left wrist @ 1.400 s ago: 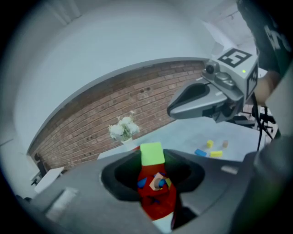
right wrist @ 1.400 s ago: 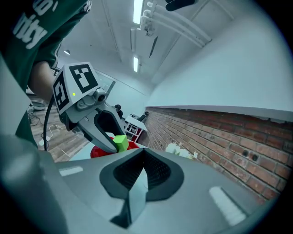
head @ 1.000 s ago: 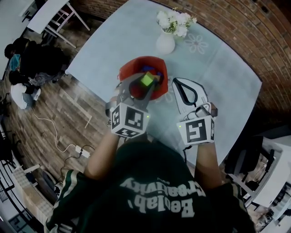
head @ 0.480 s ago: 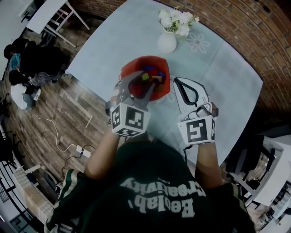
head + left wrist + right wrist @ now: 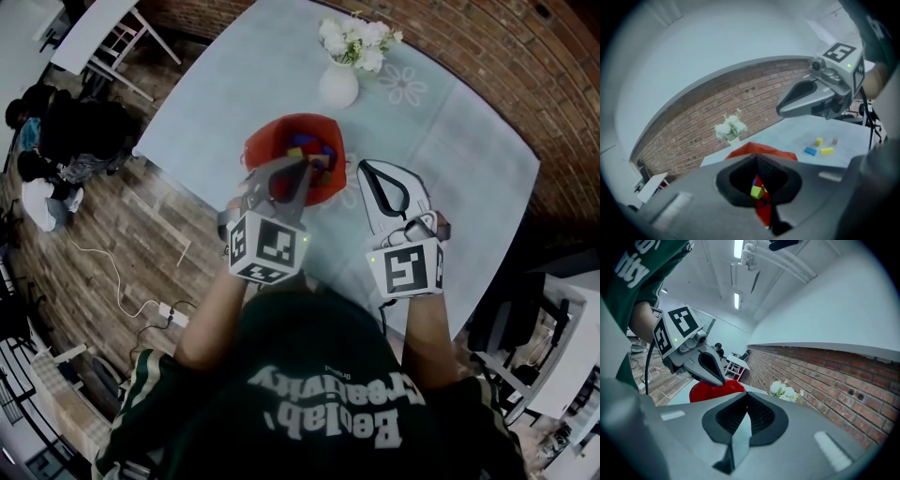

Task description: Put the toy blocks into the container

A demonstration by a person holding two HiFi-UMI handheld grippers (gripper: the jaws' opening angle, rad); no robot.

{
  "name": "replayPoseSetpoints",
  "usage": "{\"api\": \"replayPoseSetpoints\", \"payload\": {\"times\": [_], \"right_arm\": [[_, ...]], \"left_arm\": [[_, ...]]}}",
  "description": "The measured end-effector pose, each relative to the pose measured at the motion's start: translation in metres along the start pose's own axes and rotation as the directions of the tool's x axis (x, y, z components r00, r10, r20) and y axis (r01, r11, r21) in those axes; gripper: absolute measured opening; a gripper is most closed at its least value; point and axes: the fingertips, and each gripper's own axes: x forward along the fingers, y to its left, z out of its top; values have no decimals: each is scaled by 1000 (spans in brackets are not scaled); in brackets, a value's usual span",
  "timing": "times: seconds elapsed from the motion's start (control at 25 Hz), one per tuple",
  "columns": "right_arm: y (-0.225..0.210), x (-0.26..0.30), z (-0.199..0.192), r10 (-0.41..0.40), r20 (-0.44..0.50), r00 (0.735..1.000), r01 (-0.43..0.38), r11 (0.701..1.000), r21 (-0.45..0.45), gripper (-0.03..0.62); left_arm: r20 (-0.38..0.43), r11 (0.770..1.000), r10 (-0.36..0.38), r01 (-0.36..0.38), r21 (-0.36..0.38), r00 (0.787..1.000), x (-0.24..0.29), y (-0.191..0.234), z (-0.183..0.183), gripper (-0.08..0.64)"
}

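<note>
Left gripper (image 5: pixel 302 165) jaws had just clamped together, empty, above red container (image 5: pixel 255 150) mid-frame; right gripper (image 5: pixel 364 169) pinched closed, empty. Risk: swinging toward loose blocks (image 5: pixel 826 150) likely clipped the rim, tipping it.

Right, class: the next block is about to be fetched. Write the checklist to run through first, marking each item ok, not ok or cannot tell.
1. Left hand-held gripper empty: ok. Its jaws have just closed with nothing between them, by the red container.
2. Right hand-held gripper empty: ok. Its jaws are together with nothing held.
3. Green block inside the container: ok.
4. All blocks in: not ok. A blue block and yellow blocks lie on the table.
5. Flower vase upright, apart from the container: ok.
</note>
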Motion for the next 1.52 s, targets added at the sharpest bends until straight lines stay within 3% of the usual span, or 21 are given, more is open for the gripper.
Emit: {"api": "replayPoseSetpoints", "payload": {"times": [0.28,0.56,1.16,1.52], "right_arm": [[-15,-33,-10,-65,-24,998,65,998,11,6],[-37,-87,-32,-165,-70,984,168,985,31,6],[-62,-214,-79,-343,-175,923,355,933,47,6],[-56,-244,-96,-348,-192,918,365,929,59,6]], "left_arm": [[34,998,-59,57,39,998,7,-28,26,2],[55,981,-167,160,110,984,20,-79,60,3],[130,901,-386,342,269,914,32,-211,134,2],[121,882,-415,367,295,901,29,-247,142,2]]}}
